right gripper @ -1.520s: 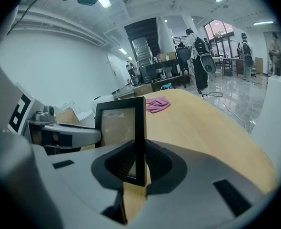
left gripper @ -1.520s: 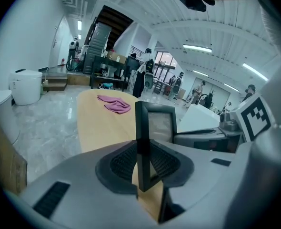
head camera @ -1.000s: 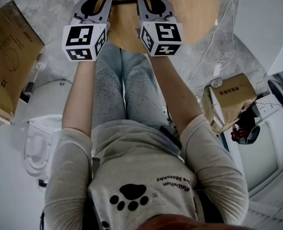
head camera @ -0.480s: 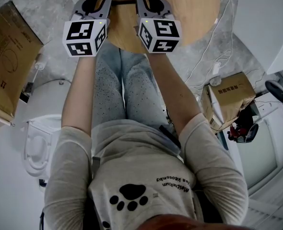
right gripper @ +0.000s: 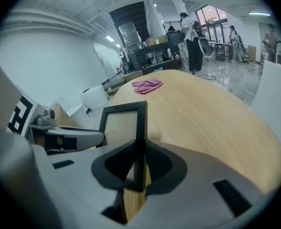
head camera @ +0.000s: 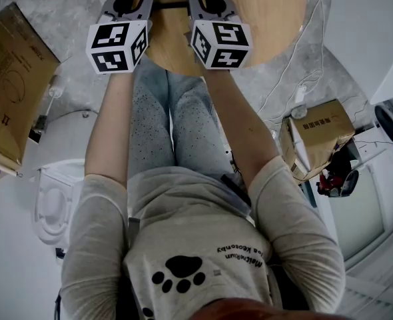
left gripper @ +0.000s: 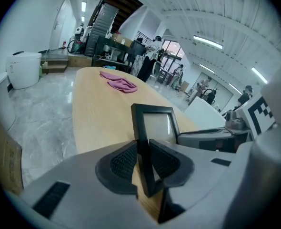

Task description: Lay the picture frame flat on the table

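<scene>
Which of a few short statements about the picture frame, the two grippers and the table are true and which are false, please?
1. The left gripper clamps one side of the picture frame. True.
2. The right gripper is empty. False: it clamps the frame's opposite side.
3. A pink cloth lies on the table. True.
4. The frame is white. False: it is black.
</scene>
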`<state>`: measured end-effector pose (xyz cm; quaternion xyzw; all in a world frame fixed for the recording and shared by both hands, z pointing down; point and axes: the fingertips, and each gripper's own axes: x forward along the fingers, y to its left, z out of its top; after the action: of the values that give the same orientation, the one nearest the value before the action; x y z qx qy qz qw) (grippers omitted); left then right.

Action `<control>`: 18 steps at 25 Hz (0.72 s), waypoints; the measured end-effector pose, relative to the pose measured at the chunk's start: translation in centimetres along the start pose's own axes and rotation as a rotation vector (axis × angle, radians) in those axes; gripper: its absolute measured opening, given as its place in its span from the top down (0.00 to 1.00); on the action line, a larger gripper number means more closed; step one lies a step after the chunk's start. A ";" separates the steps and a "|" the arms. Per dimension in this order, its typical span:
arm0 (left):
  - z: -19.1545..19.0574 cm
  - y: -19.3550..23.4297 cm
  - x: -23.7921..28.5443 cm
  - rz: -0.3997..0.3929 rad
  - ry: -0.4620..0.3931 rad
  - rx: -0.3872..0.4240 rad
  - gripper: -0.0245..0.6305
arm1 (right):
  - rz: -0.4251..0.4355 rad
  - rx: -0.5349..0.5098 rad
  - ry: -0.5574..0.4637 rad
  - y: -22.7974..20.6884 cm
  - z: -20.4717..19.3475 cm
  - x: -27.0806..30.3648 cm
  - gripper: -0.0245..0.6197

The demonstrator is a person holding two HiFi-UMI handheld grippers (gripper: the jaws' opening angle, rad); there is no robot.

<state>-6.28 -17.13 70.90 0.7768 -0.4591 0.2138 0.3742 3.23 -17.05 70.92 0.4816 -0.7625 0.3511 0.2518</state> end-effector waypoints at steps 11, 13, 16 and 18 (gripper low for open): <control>-0.5 1.0 1.5 0.001 0.044 -0.038 0.82 | 0.003 0.043 0.044 -0.6 -0.3 1.4 0.86; -0.6 1.2 1.8 0.000 0.051 -0.050 0.83 | 0.002 0.048 0.052 -0.7 -0.4 1.7 0.86; -0.8 1.3 2.0 -0.001 0.061 -0.059 0.82 | 0.001 0.055 0.063 -0.8 -0.6 1.8 0.86; -0.8 1.3 2.2 0.003 0.065 -0.063 0.83 | -0.001 0.057 0.069 -0.8 -0.6 2.0 0.86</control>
<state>-6.36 -18.09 73.41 0.7566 -0.4542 0.2251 0.4129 3.21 -17.94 72.97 0.4764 -0.7429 0.3891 0.2642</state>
